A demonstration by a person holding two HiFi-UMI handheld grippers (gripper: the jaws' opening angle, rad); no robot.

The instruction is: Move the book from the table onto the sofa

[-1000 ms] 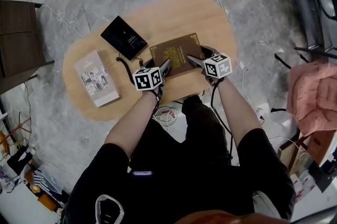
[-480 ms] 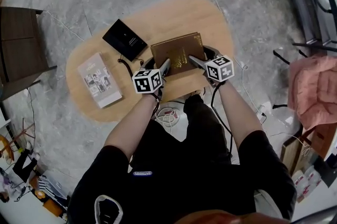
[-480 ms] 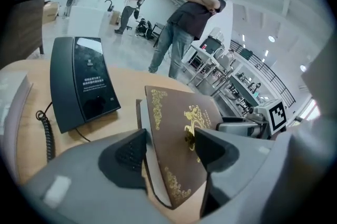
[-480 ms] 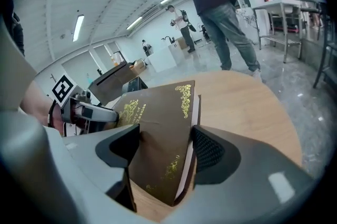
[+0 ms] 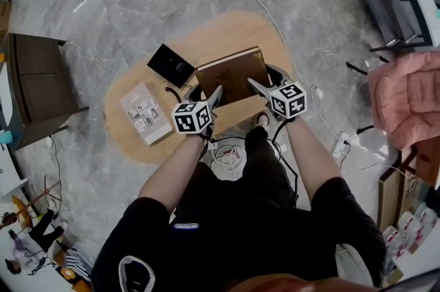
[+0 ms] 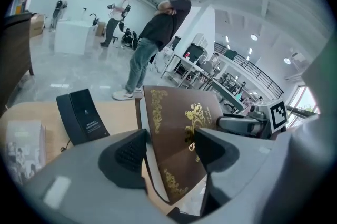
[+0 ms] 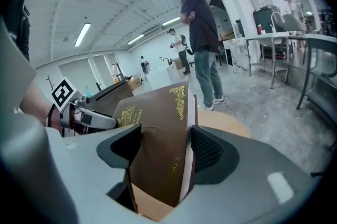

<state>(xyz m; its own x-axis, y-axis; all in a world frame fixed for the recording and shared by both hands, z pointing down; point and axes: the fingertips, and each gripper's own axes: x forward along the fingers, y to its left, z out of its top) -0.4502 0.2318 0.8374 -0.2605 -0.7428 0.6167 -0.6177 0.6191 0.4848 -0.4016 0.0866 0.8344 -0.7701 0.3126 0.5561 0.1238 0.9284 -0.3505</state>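
A brown book (image 5: 231, 72) with gold ornament is held over the near edge of the oval wooden table (image 5: 227, 29). My left gripper (image 5: 215, 95) is shut on the book's left edge, and my right gripper (image 5: 255, 85) is shut on its right edge. In the left gripper view the book (image 6: 179, 128) stands tilted between the jaws of the left gripper (image 6: 168, 152). In the right gripper view its cover (image 7: 152, 123) fills the gap of the right gripper (image 7: 160, 152). No sofa shows in any view.
A black booklet (image 5: 172, 64) and a pale magazine (image 5: 145, 113) lie on the table's left half. A dark cabinet (image 5: 38, 88) stands left, and a pink jacket (image 5: 405, 88) hangs on a chair at the right. Cables (image 5: 227, 154) lie by my feet. A person (image 6: 160, 38) stands beyond the table.
Both grippers have kept their hold and the book has risen off the table with them. The table looks smaller and farther below, and a bystander's feet have come into view.
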